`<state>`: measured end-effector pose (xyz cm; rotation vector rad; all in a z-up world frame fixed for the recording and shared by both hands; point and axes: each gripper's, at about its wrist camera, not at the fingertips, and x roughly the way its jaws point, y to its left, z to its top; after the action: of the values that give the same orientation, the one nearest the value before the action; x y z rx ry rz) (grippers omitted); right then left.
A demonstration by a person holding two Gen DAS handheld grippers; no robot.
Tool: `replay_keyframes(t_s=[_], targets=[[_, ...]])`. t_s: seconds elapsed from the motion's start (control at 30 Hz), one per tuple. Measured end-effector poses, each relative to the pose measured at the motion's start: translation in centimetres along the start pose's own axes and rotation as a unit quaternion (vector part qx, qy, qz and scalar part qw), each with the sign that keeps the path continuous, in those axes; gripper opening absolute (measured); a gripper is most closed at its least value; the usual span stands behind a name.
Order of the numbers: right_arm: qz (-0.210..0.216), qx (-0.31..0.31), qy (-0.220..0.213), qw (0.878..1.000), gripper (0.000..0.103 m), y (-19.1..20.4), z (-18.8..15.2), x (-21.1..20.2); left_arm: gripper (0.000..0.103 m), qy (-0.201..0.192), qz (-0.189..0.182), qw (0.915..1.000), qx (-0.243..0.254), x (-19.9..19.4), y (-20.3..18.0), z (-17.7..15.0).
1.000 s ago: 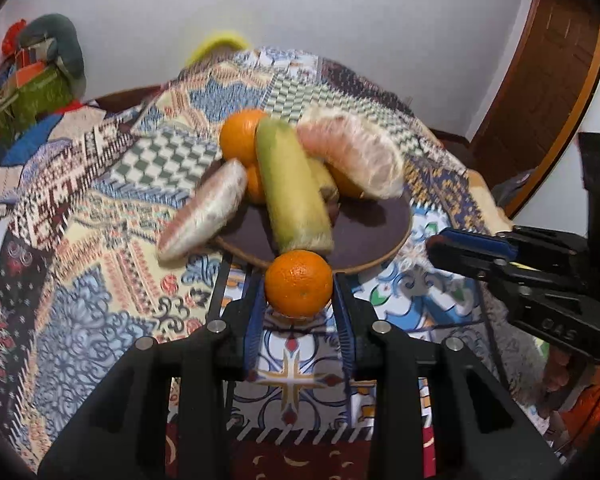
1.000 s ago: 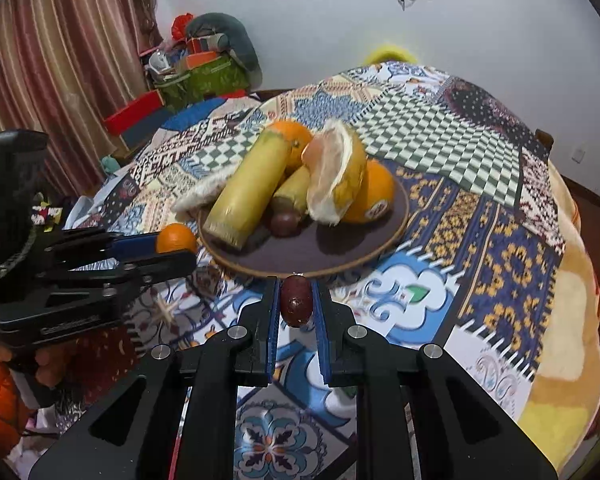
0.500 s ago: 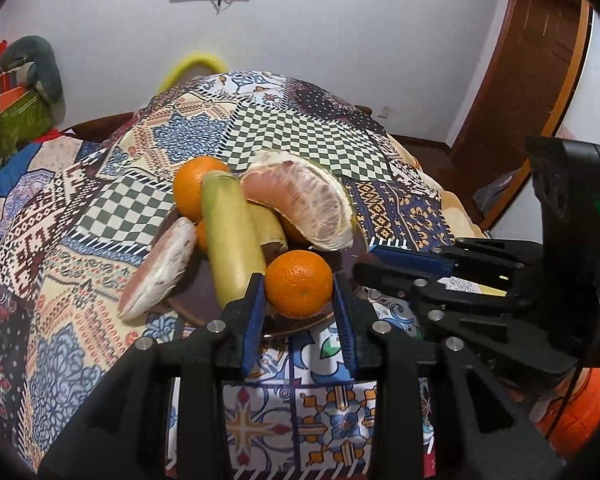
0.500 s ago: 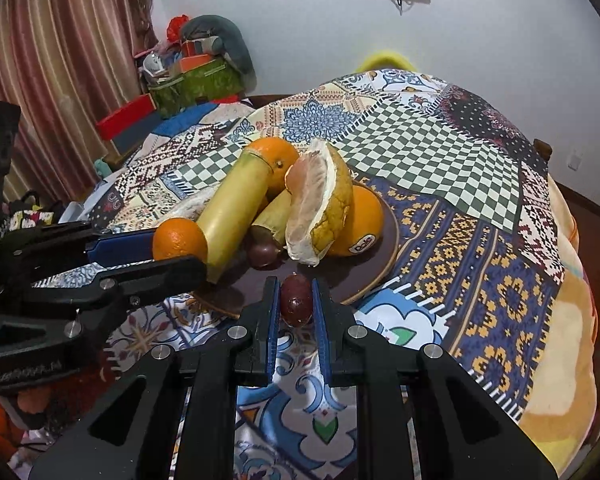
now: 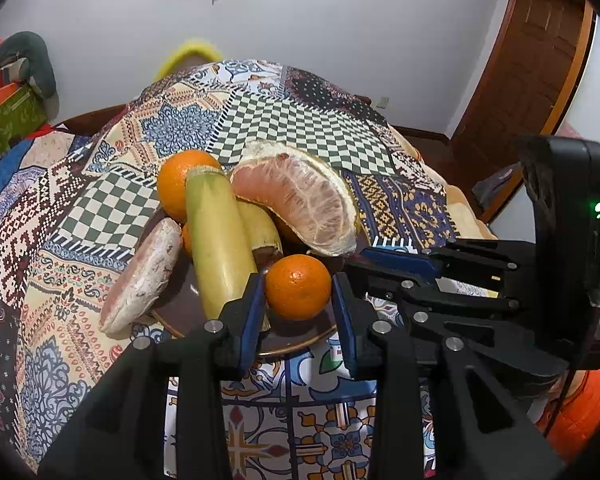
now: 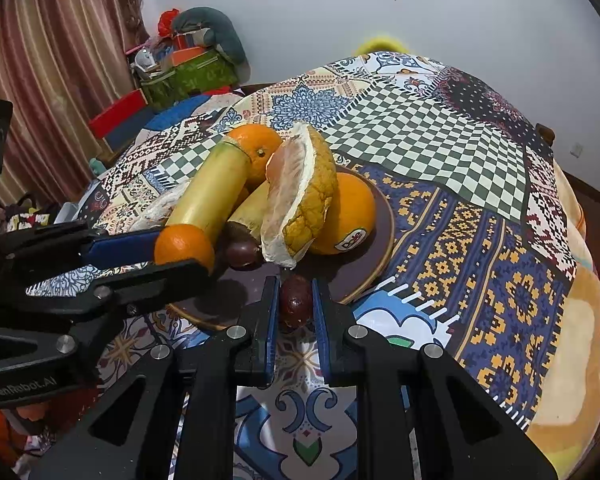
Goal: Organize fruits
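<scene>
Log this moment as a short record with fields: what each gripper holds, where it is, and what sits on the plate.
left gripper: shut on small orange, over the plate's near edge
right gripper: shut on dark fruit, at the plate's near rim
plate: brown, round, on the patterned cloth
on plate: two pomelo wedges, two cane pieces, two oranges, one dark fruit
wedge at left: overhangs the rim
</scene>
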<state>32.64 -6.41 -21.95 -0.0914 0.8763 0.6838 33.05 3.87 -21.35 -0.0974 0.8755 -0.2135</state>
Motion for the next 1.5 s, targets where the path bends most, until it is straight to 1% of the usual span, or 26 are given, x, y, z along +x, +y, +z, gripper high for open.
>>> replay_keyframes(t_s=[0.07,0.13,0.27,0.3,0.47,0.57,0.73,0.87,1.0,1.13,1.17,1.27,1.33,1.37,1.5], targets=[[0.003,0.001,0.000,1.000,0.018,0.0,0.0,-0.1,0.033,0.000,-0.001,1.0000,-0.001,-0.1,-0.1,-0.1],[0.000,-0.001,-0.002,1.000,0.023,0.0,0.0,-0.2,0.033,-0.001,-0.001,1.0000,-0.003,-0.3,-0.1,-0.2],[-0.006,-0.004,-0.006,1.000,0.024,0.1,0.1,-0.7,0.034,-0.004,0.000,1.0000,-0.004,-0.9,-0.2,-0.2],[-0.008,-0.004,-0.008,1.000,0.024,0.2,0.0,-1.0,0.036,-0.007,0.000,1.0000,-0.004,-1.2,-0.2,-0.2],[-0.012,0.000,-0.026,1.000,0.024,0.3,0.0,-3.0,0.036,-0.020,0.006,0.9998,-0.003,-2.7,-0.7,-0.1],[-0.018,-0.001,-0.043,0.999,0.024,0.6,0.3,-4.9,0.036,-0.036,0.009,0.9993,-0.004,-4.4,-1.1,0.0],[-0.023,-0.005,-0.086,0.996,0.024,1.7,0.8,-8.9,0.036,-0.081,0.026,0.9963,-0.001,-8.8,-2.0,0.2],[-0.032,-0.019,-0.128,0.991,0.024,3.3,1.3,-12.9,0.036,-0.134,0.042,0.9902,0.000,-13.4,-2.9,0.4],[-0.037,-0.032,-0.172,0.984,0.024,5.0,1.2,-16.7,0.036,-0.192,0.063,0.9794,0.008,-18.5,-4.2,0.2],[-0.038,-0.040,-0.216,0.975,0.024,6.6,0.6,-20.3,0.036,-0.235,0.074,0.9691,0.016,-22.4,-5.4,-0.4],[-0.038,-0.041,-0.225,0.973,0.025,6.9,0.5,-21.0,0.037,-0.246,0.077,0.9661,0.019,-23.5,-5.8,-0.6],[-0.040,-0.040,-0.254,0.966,0.029,7.9,0.0,-23.1,0.048,-0.270,0.078,0.9595,0.020,-25.8,-6.6,-1.4],[-0.039,-0.037,-0.273,0.960,0.038,8.4,-0.4,-24.5,0.051,-0.285,0.081,0.9547,0.026,-27.2,-7.2,-1.9],[-0.040,-0.036,-0.283,0.957,0.040,8.6,-0.6,-25.1,0.054,-0.290,0.083,0.9529,0.028,-27.7,-7.4,-2.2],[-0.044,-0.030,-0.311,0.949,0.055,9.2,-1.2,-26.7,0.069,-0.312,0.091,0.9452,0.034,-29.6,-8.3,-3.1]])
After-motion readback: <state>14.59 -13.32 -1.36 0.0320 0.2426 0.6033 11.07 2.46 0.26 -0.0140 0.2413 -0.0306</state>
